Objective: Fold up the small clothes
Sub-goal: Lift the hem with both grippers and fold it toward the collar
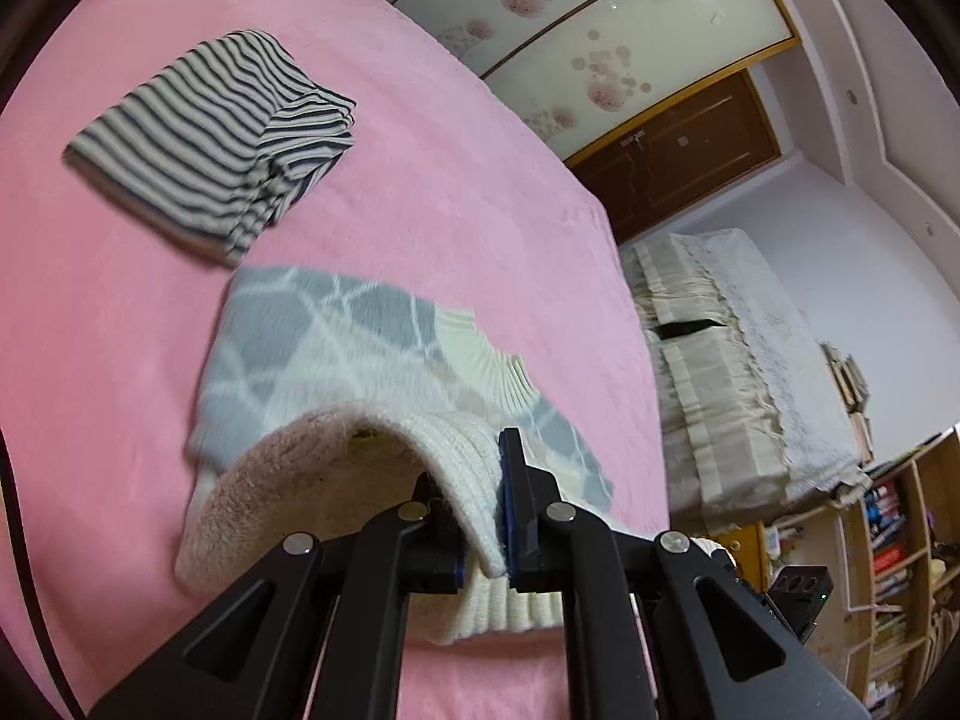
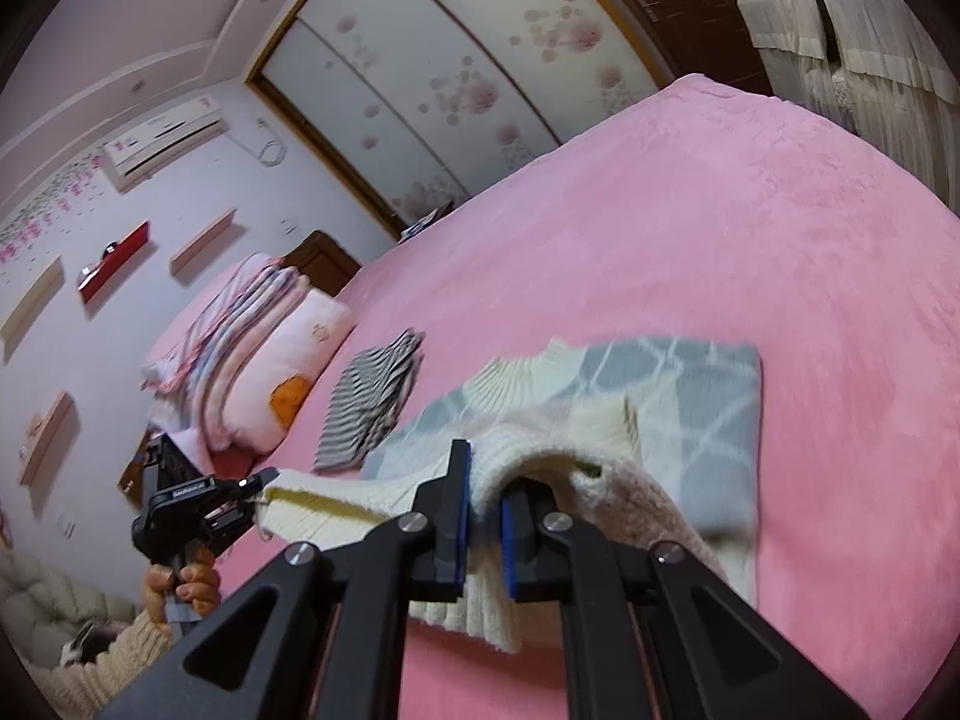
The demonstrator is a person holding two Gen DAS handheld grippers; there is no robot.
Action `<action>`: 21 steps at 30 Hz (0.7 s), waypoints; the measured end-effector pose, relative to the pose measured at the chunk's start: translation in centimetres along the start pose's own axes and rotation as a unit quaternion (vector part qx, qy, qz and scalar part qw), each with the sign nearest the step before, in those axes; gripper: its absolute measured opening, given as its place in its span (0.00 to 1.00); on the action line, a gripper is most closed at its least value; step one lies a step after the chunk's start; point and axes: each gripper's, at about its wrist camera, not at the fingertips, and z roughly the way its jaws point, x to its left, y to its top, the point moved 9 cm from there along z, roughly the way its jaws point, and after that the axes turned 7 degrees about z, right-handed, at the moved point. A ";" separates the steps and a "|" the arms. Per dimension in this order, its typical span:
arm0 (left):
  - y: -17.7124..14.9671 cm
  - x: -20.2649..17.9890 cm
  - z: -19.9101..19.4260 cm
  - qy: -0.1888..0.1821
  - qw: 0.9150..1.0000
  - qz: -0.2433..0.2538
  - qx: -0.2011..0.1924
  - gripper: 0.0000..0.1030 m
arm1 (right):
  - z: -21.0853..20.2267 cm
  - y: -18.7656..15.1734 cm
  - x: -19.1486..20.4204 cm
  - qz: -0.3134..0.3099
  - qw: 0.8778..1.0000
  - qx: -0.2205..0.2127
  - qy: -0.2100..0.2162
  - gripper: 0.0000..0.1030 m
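Note:
A small grey sweater (image 1: pixel 312 342) with white diamond lines and cream ribbed trim lies on the pink bed (image 1: pixel 456 192). My left gripper (image 1: pixel 480 516) is shut on its cream ribbed hem (image 1: pixel 462 480), lifted off the bed so the fuzzy inside shows. My right gripper (image 2: pixel 486 516) is shut on the same hem (image 2: pixel 540 450) further along. The sweater (image 2: pixel 690 384) stretches away from it on the bed (image 2: pixel 720 210). The left gripper (image 2: pixel 258 486) appears at the left of the right wrist view, held by a hand (image 2: pixel 180 594), pinching the hem's other end.
A folded black-and-white striped garment (image 1: pixel 210 138) lies farther up the bed, also in the right wrist view as the striped garment (image 2: pixel 372 402). Pillows and folded quilts (image 2: pixel 240 354) sit at the bed's head. A cloth-covered cabinet (image 1: pixel 738 360) and bookshelf (image 1: pixel 888 570) stand beyond the bed's edge.

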 end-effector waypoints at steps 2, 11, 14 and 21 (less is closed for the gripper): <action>1.3 0.3 1.8 0.005 1.000 -0.008 0.003 0.06 | 2.1 1.6 -1.2 0.009 1.000 -0.001 -0.012 0.07; 5.0 4.6 11.5 0.041 0.998 -0.042 0.023 0.06 | 10.6 5.1 -7.2 0.061 0.997 0.020 -0.051 0.07; 5.4 5.8 13.7 0.051 0.997 -0.046 0.029 0.06 | 12.6 5.2 -8.9 0.071 0.995 0.030 -0.061 0.07; 5.9 7.9 17.5 0.071 0.995 -0.050 0.045 0.07 | 15.6 5.3 -12.1 0.091 0.991 0.045 -0.084 0.07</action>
